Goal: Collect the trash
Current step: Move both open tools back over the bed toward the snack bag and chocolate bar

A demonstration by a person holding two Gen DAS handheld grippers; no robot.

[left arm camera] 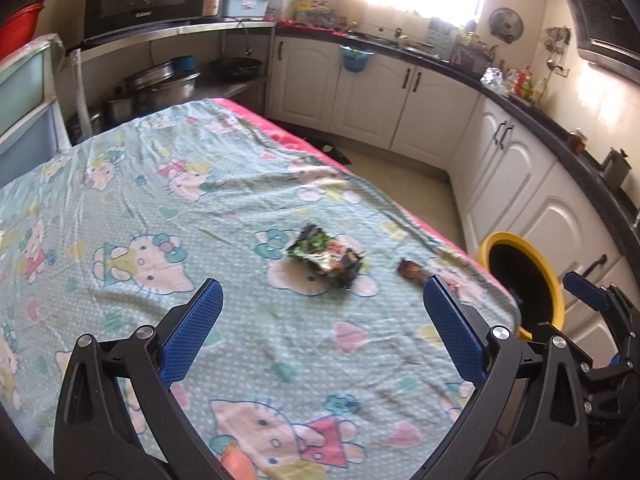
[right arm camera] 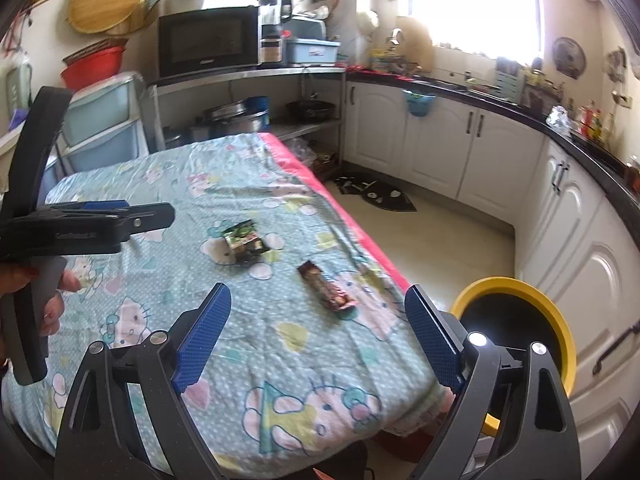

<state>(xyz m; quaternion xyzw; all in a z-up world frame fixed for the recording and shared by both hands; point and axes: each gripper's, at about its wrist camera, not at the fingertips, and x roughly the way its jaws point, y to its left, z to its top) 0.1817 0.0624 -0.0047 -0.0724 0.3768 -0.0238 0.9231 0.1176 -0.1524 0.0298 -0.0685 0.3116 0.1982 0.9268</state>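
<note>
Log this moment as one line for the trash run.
left gripper: open, empty | right gripper: open, empty | green wrapper, brown wrapper: on table | bin: beside table

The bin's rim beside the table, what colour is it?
Yellow rim, clearest in the right wrist view.

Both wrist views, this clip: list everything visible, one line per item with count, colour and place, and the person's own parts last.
Crumpled green-and-black snack wrapper: one, mid-table on the cloth.
Brown foil candy-bar wrapper: one, near the table's right edge.
Yellow-rimmed black trash bin: one, on the floor beside the table's right edge.
Mint cartoon-cat tablecloth: one, pink border, covers the table.
Black microwave: one, on the steel shelf.
Red plastic basin: one, on the drawer unit.
Blue hanging basket: one, on a white cabinet door.
Dark floor mat: one, by the cabinets.
Left gripper: black, blue pads, open, empty.
Right gripper: same, open, empty.
</note>
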